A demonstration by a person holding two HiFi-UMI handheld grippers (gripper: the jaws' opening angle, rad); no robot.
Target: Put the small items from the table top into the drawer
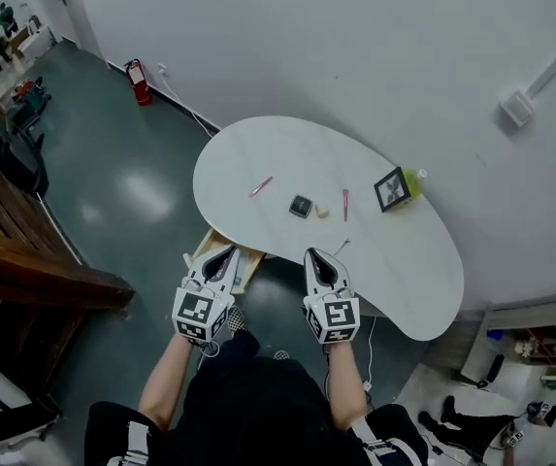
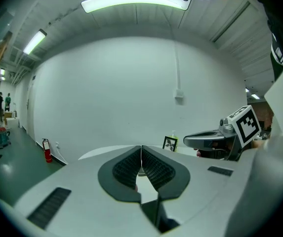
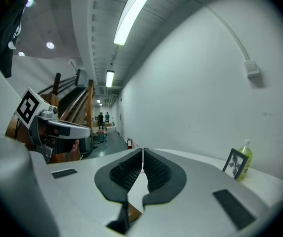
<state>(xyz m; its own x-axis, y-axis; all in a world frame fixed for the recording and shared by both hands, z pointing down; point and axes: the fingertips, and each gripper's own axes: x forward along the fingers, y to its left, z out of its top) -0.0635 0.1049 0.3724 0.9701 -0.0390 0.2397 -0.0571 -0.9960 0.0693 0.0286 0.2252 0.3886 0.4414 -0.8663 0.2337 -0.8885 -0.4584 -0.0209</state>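
Observation:
Small items lie on the white curved table [image 1: 258, 144]: a pink pen [image 1: 260, 186], a dark square piece [image 1: 301, 206], a cream eraser [image 1: 323, 210] and a red pen [image 1: 345, 204]. A thin pale stick [image 1: 342, 248] rests by the near edge. A wooden drawer [image 1: 251, 265] juts out under the table's near left edge. My left gripper [image 1: 227, 251] [image 2: 141, 149] hovers over that drawer, shut and empty. Beside it, my right gripper [image 1: 314, 254] [image 3: 142, 152] points at the table's near edge, also shut with nothing in it.
A black picture frame [image 1: 392, 188] and a green bottle [image 1: 413, 180] stand at the table's far right by the white wall. A red fire extinguisher [image 1: 139, 82] stands on the green floor to the left. Wooden stairs [image 1: 25, 260] rise at the left.

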